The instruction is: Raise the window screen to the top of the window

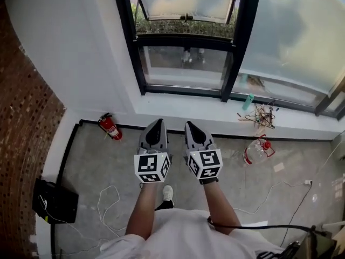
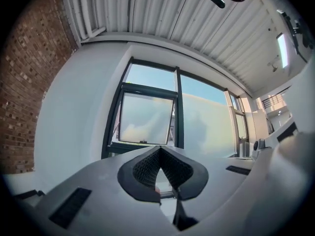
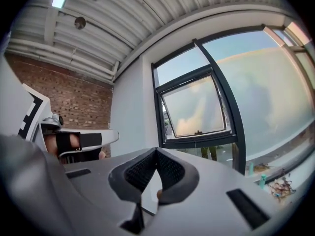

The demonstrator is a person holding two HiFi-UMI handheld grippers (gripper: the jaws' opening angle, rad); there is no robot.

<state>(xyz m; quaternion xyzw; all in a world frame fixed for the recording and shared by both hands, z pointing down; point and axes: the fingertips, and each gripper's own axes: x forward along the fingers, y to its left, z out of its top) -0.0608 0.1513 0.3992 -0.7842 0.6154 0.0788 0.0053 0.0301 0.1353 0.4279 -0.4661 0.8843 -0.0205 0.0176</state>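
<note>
Black ribbed pads (image 2: 145, 168) on the left gripper (image 2: 160, 150) meet at their tips, so its jaws are closed with nothing between them. The right gripper (image 3: 156, 152) is the same, closed and empty. Both are held side by side and roughly level, pointing toward the window (image 1: 237, 47) at 12 o'clock and well apart from it. On the floor (image 1: 97, 166) a fire extinguisher (image 1: 110, 127) lies at 9 o'clock of the left gripper and a bottle (image 1: 256, 151) at 3 o'clock of the right. The screen (image 2: 146, 119) is a pale sheet filling the upper left opening of the dark frame, facing the room. Whether it hangs flat or leans outward I cannot tell. Its bottom rail (image 3: 199, 134) sits low in that opening, and its long axis runs level from 9 to 3 o'clock. A small handle (image 3: 199, 131) shows at mid-rail. This looks like the approach step, with the lift not yet begun. The next move likely calls for closing the gap to the window, opening one pair of jaws, and gripping the handle squarely. The rail should then go straight up toward 12 o'clock, kept level so it does not bind in the frame.
</note>
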